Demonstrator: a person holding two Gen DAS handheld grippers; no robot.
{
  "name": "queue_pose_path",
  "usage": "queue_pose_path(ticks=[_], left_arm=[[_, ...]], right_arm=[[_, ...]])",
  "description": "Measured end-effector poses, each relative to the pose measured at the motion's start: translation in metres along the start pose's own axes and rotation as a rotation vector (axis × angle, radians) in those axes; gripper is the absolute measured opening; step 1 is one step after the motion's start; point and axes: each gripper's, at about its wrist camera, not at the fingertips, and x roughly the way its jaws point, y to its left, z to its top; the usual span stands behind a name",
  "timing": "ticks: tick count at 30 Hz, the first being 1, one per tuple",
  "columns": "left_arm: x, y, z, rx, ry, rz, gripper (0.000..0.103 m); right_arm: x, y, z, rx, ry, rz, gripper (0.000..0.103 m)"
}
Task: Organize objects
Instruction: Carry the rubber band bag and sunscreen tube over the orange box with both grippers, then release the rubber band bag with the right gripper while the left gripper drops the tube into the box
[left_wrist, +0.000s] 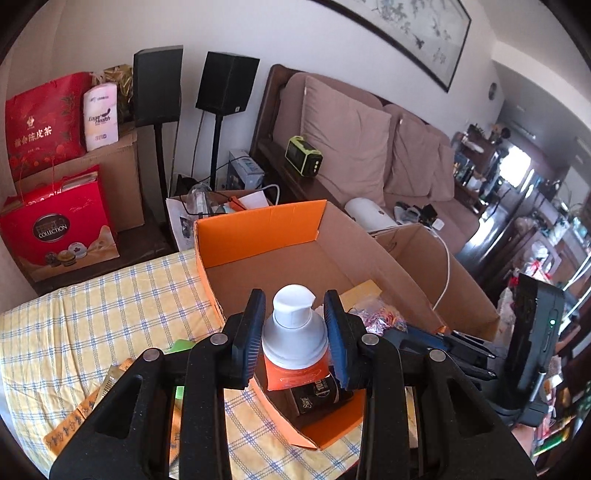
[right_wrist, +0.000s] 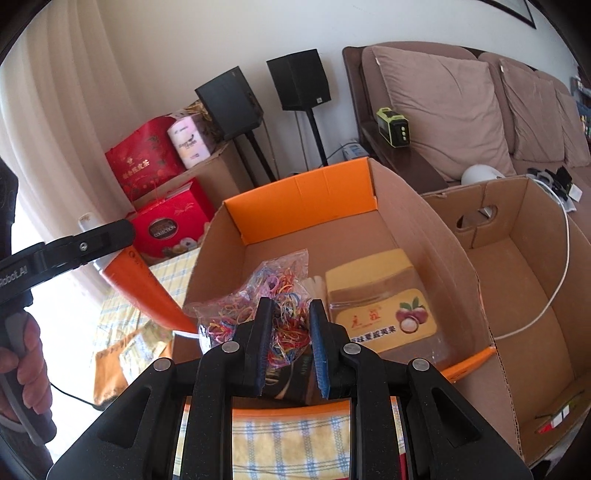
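Note:
My left gripper (left_wrist: 294, 332) is shut on a bottle (left_wrist: 293, 338) with a white cap, grey shoulder and orange body, held above the near corner of the orange-lined cardboard box (left_wrist: 258, 229). A dark jar (left_wrist: 317, 397) lies in the box under the bottle. My right gripper (right_wrist: 290, 343) is shut on a clear bag of coloured rubber bands (right_wrist: 273, 295) over the same box (right_wrist: 306, 192). A yellow-labelled jar (right_wrist: 380, 306) lies in the box to the right of the bag. The left gripper's handle shows at the left of the right wrist view (right_wrist: 66, 247), with the orange bottle (right_wrist: 144, 288).
A second open cardboard box (right_wrist: 517, 266) with a white cable stands to the right. The boxes sit on a yellow checked cloth (left_wrist: 110, 314) with packets (left_wrist: 85, 406) on it. Red gift bags (left_wrist: 59, 229), speakers (left_wrist: 225, 81) and a sofa (left_wrist: 369, 147) stand behind.

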Motion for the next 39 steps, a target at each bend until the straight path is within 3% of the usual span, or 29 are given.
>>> queue_pose_path(ticks=[11,26,33,39], left_arm=[[0.038,-0.003,0.006,0.034,0.049,0.069,0.030],[0.091,0.006,0.008,0.050,0.156,0.147,0.030],[0.109,0.008,0.009,0.061,0.211,0.158,0.030],[0.124,0.011,0.013,0.042,0.229,0.171,0.033]], right_arm=[[0.011,-0.019,-0.009,-0.007,0.010,-0.065,0.020],[0.035,0.001,-0.018,-0.071,0.085,0.013,0.021],[0.048,0.021,-0.023,-0.173,0.129,-0.016,0.031],[0.038,0.015,-0.019,-0.134,0.098,-0.018,0.035]])
